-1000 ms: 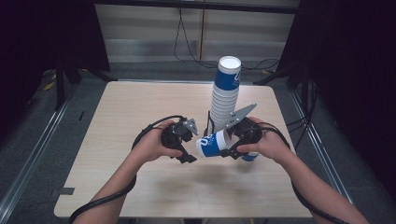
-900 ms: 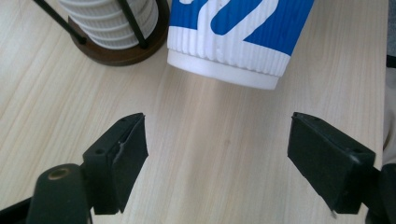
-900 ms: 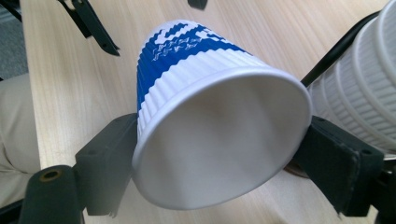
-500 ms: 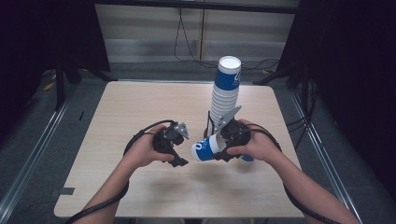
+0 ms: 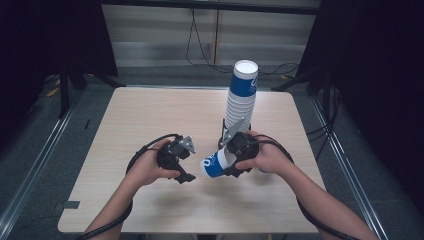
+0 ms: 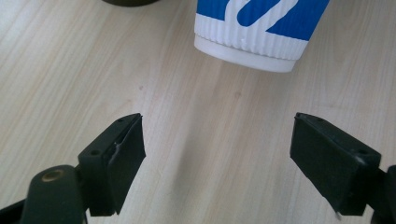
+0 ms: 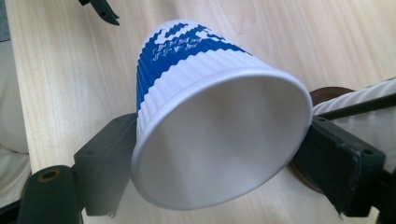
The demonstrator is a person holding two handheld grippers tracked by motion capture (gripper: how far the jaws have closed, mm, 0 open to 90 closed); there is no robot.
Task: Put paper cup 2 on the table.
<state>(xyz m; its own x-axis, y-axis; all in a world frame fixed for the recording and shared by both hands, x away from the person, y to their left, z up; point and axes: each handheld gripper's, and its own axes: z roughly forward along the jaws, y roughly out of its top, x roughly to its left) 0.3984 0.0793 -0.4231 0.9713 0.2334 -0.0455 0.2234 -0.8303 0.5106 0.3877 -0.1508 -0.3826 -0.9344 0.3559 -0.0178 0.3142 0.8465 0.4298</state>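
Right gripper [image 5: 220,165]: clamped across paper cup [image 5: 214,165], lying tilted at frame centre, just above table [image 5: 150,115] | Left gripper [image 5: 186,162]: jaws just been opening, nothing between them, left of cup | Cup stack [image 5: 241,97]: upright, upper centre.

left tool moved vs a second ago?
Yes. The left tool has shifted left, away from the cup stack and held cup; its jaws have just been opening, nothing between them.

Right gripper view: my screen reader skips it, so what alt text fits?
A blue-and-white paper cup, base toward the camera, is clamped between the right tongs. Below it lies a pale wooden table.
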